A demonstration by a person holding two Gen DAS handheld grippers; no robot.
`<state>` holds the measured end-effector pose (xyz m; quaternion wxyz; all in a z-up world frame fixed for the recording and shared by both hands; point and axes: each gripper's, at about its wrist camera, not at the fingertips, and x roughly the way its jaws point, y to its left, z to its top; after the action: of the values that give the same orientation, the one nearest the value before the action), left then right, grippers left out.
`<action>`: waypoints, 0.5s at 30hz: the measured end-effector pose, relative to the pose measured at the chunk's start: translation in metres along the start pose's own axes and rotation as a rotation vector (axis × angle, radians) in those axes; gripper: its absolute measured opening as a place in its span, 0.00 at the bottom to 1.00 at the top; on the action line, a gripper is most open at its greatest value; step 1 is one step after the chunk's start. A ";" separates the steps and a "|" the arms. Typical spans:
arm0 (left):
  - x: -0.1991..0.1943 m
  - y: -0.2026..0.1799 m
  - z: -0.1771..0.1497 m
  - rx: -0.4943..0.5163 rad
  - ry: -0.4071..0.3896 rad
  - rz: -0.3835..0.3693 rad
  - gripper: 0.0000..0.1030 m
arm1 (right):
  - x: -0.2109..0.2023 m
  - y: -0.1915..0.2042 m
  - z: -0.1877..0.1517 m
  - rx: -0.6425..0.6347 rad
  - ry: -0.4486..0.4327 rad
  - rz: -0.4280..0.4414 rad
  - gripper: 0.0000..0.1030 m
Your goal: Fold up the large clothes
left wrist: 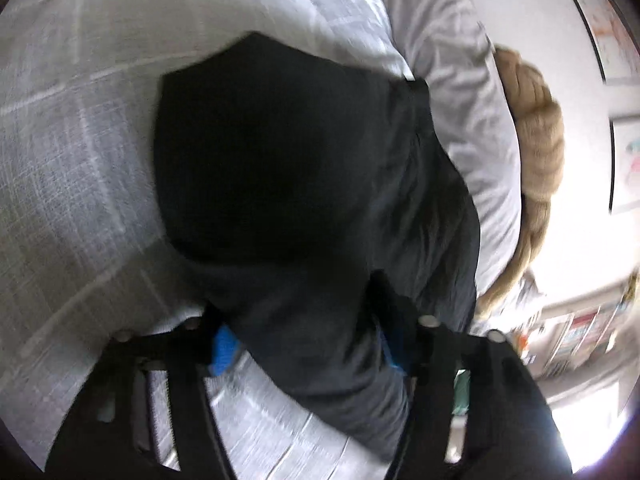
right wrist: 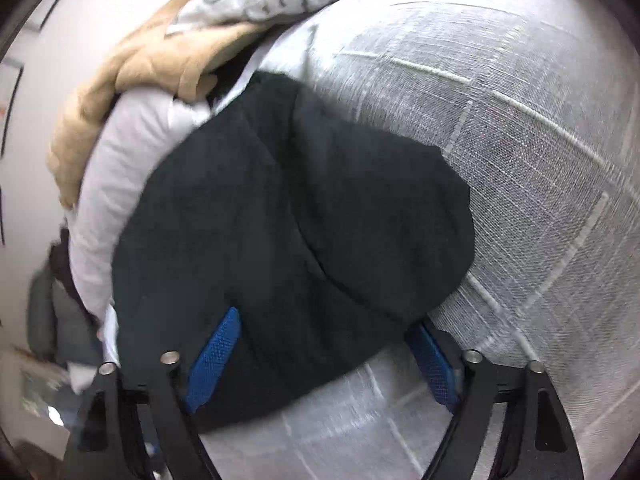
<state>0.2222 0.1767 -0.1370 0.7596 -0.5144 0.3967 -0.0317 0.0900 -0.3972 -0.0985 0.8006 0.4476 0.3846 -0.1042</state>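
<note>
A dark navy garment [left wrist: 280, 152] lies folded on a pale checked bedcover [left wrist: 72, 152]. Its near end runs down between the blue pads of my left gripper [left wrist: 310, 352]. The left pad [left wrist: 226, 350] shows at the cloth's edge and the other is partly covered by it. The jaws stand apart and I see no clear squeeze on the cloth. In the right wrist view the same garment [right wrist: 288, 216] fills the middle. Its near edge lies between the wide-apart blue pads [right wrist: 214, 360] of my right gripper [right wrist: 324, 360], which is open.
A pale grey pillow or duvet [left wrist: 460, 92] and a tan fluffy blanket [left wrist: 536, 128] are bunched beyond the garment, also the blanket [right wrist: 132, 64] in the right wrist view. Framed pictures [left wrist: 612, 32] hang on the wall. The checked bedcover [right wrist: 520, 140] spreads to the right.
</note>
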 end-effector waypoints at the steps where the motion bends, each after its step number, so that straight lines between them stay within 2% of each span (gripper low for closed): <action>1: 0.000 0.002 0.001 -0.015 -0.007 -0.008 0.51 | 0.001 -0.002 0.000 0.019 -0.009 0.009 0.70; 2: 0.000 0.004 0.001 -0.032 -0.015 -0.012 0.49 | 0.001 -0.003 0.000 0.031 -0.016 0.017 0.60; 4: 0.000 -0.001 0.000 -0.020 -0.036 0.012 0.35 | -0.001 -0.003 -0.001 0.043 -0.037 0.014 0.44; 5: -0.001 -0.011 -0.003 0.023 -0.051 0.051 0.31 | -0.005 0.003 -0.002 0.037 -0.044 -0.015 0.34; 7: -0.012 -0.040 -0.010 0.139 -0.096 0.124 0.23 | -0.017 0.022 -0.004 -0.025 -0.076 -0.066 0.25; 10: -0.033 -0.059 -0.008 0.189 -0.105 0.120 0.22 | -0.035 0.040 -0.006 -0.103 -0.121 -0.084 0.23; 15: -0.081 -0.070 -0.010 0.265 -0.095 0.149 0.21 | -0.065 0.047 -0.018 -0.149 -0.089 -0.087 0.22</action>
<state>0.1857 0.1733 -0.0358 0.8389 -0.3798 0.3899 -0.0029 0.0603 -0.3676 -0.0275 0.8426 0.3645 0.3745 -0.1299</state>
